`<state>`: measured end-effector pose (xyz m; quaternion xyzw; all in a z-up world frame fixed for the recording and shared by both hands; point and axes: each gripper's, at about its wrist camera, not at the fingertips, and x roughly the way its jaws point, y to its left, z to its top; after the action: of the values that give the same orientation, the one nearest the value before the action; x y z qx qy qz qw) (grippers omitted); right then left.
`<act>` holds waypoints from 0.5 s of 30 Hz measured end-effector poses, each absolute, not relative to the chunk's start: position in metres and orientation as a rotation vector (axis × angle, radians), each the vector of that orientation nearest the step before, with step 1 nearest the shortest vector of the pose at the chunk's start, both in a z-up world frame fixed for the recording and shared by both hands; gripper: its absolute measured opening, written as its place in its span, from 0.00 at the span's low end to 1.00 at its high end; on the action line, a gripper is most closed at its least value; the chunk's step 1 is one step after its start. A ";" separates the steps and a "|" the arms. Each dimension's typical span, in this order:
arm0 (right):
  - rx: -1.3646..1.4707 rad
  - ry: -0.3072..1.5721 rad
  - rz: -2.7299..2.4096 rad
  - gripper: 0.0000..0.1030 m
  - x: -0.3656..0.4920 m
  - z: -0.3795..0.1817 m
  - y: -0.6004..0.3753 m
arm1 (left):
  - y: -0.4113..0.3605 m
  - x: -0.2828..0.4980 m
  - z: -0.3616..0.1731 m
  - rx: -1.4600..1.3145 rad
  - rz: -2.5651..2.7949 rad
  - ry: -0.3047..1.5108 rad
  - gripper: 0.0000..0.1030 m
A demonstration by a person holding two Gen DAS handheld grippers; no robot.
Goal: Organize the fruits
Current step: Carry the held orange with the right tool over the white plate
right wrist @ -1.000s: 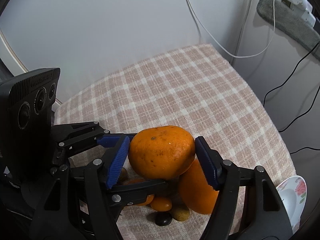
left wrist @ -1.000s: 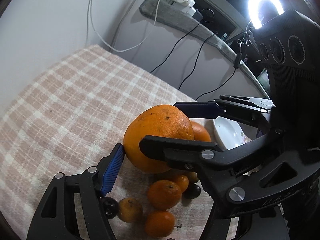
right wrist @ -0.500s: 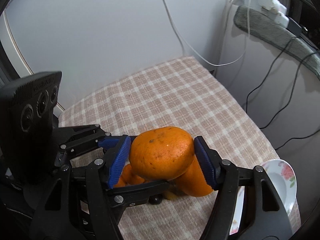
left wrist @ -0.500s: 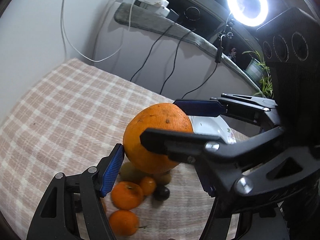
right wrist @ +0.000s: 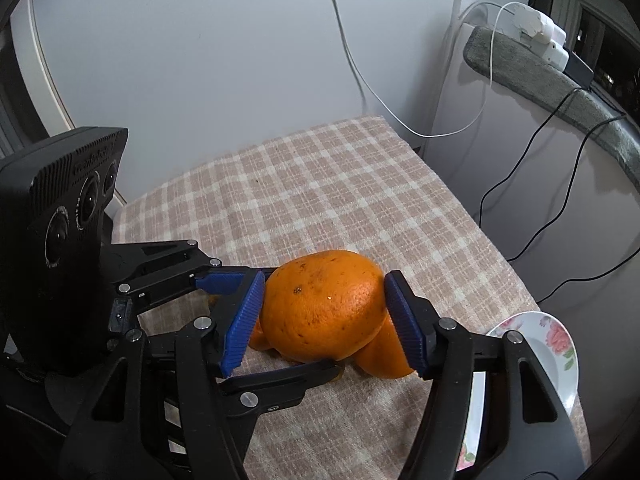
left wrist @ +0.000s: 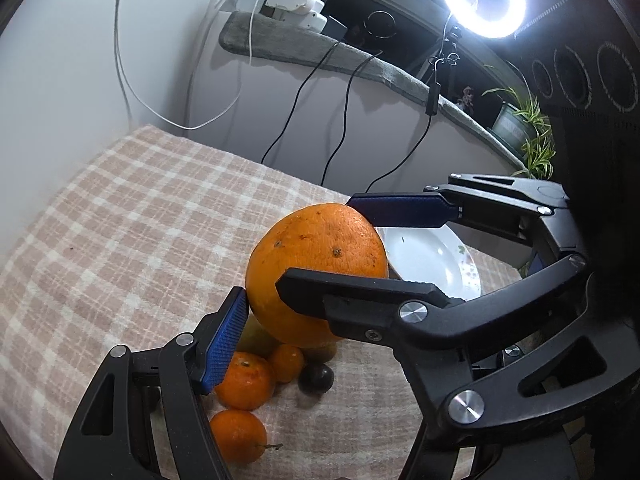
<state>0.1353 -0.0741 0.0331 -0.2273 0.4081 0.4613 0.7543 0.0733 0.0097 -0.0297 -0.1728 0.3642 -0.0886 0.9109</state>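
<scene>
The large round orange with speckled peel [left wrist: 318, 268] sits at the centre of both views, raised above the beige-and-white checked cloth on the counter [left wrist: 120, 232] and pinched by both claws at once. In the right wrist view the right claw [right wrist: 324, 316] presses its ribbed blue pads [right wrist: 244, 320] on the fruit's two sides, and the left claw [right wrist: 256, 312] reaches in from the left of the frame. In the left wrist view the left claw [left wrist: 308, 304] has one blue pad low on the fruit's left; its other finger is hidden behind the right claw's arms, so its grip is judged from contact. The double grip probably steadies a wide, heavy fruit. The small loose fruits, mandarins and dark ones [left wrist: 272, 380], lie below, lower centre. The white flowered plate [left wrist: 432, 260], right of centre, is the likely destination. Compared with a second earlier, the plate fills more of both views and the pile has slid lower left.
</scene>
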 end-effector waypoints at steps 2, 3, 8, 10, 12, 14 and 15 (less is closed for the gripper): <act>-0.507 0.891 1.000 0.63 0.136 0.033 -0.074 | 0.010 0.074 -0.029 -0.354 -0.183 0.749 0.66; -0.512 0.892 0.996 0.64 0.136 0.033 -0.073 | 0.010 0.074 -0.029 -0.354 -0.183 0.747 0.66; -0.522 0.896 0.991 0.66 0.136 0.032 -0.070 | 0.010 0.073 -0.030 -0.349 -0.172 0.738 0.66; -0.524 0.896 0.989 0.66 0.136 0.032 -0.069 | 0.010 0.073 -0.030 -0.352 -0.170 0.736 0.66; -0.519 0.896 0.986 0.65 0.136 0.032 -0.069 | 0.010 0.073 -0.029 -0.358 -0.169 0.735 0.66; -0.518 0.893 0.980 0.65 0.136 0.032 -0.069 | 0.010 0.073 -0.029 -0.364 -0.171 0.732 0.66; -0.521 0.891 0.977 0.64 0.136 0.032 -0.069 | 0.010 0.072 -0.030 -0.366 -0.172 0.729 0.66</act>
<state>0.1357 -0.0689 0.0324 -0.2393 0.4088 0.4485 0.7579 0.0722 0.0096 -0.0296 -0.1779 0.3541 -0.0836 0.9143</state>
